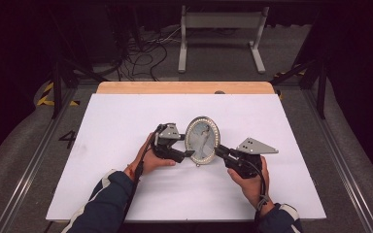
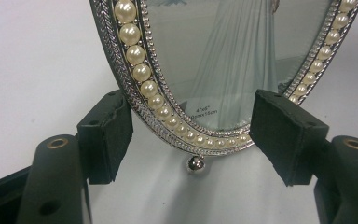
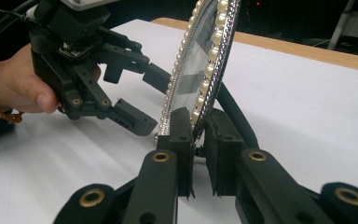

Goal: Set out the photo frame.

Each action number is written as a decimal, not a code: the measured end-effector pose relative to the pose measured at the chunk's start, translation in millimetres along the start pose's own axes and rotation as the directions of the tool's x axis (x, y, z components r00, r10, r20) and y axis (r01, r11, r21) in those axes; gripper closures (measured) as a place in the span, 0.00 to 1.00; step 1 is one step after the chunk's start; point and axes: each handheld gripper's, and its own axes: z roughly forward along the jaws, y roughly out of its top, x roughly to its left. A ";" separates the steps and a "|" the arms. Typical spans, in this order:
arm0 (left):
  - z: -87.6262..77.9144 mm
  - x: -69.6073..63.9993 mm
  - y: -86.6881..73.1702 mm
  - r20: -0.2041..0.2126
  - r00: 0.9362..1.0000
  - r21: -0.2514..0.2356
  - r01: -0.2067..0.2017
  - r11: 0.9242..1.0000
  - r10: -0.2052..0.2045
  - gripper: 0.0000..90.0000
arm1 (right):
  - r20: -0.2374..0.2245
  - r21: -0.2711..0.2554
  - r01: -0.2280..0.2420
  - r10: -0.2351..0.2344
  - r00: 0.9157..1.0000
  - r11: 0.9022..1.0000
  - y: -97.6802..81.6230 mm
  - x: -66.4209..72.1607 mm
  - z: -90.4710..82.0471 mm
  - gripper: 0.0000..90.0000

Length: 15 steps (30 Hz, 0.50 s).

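An oval picture frame (image 1: 202, 141) with a silver rim and a ring of pearls stands upright in the middle of the white table. My right gripper (image 1: 219, 151) comes in from the right and is shut on the frame's lower rim (image 3: 205, 60), one pad on each face (image 3: 200, 140). My left gripper (image 1: 187, 145) reaches in from the left and is open, with one jaw in front of the frame and one behind it (image 3: 145, 98). In the left gripper view its pads (image 2: 196, 135) flank the frame's bottom (image 2: 223, 60), above a small silver ball foot (image 2: 196, 164).
The white board (image 1: 126, 184) covers the table, and a strip of bare wood (image 1: 184, 87) shows along its far edge. Beyond it on the dark floor stand a white metal stand (image 1: 221, 29) and loose cables (image 1: 145, 53).
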 end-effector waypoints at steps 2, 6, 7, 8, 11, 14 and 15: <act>-0.4 -0.1 -0.3 -0.004 1.000 0.008 -0.001 1.000 0.001 0.34 | -0.002 0.000 0.000 0.000 1.000 1.000 1.0 0.3 0.6 0.91; -1.2 -0.4 -1.3 -0.009 1.000 0.011 0.002 1.000 -0.002 0.35 | -0.003 -0.006 0.004 -0.004 1.000 1.000 1.6 -0.1 1.6 0.91; -1.9 -0.6 -1.8 -0.011 1.000 0.013 0.004 1.000 -0.004 0.35 | -0.003 -0.004 0.002 -0.002 1.000 1.000 1.9 -0.2 1.6 0.91; -2.6 -1.2 -2.2 -0.014 1.000 0.016 0.006 1.000 -0.006 0.36 | -0.003 -0.007 -0.001 0.001 1.000 1.000 2.4 -0.8 2.1 0.91; -5.0 -2.4 -3.8 -0.016 1.000 0.016 0.003 1.000 -0.003 0.36 | 0.001 -0.015 -0.015 0.015 1.000 1.000 3.5 -5.0 4.0 0.90; -6.7 -3.2 -5.0 -0.018 1.000 0.018 0.007 1.000 -0.007 0.36 | 0.001 -0.015 -0.020 0.020 1.000 1.000 4.4 -6.9 5.4 0.90; -8.0 -4.4 -5.8 -0.020 1.000 0.021 0.006 1.000 -0.006 0.36 | 0.008 -0.018 -0.022 0.022 1.000 1.000 5.4 -8.1 7.4 0.89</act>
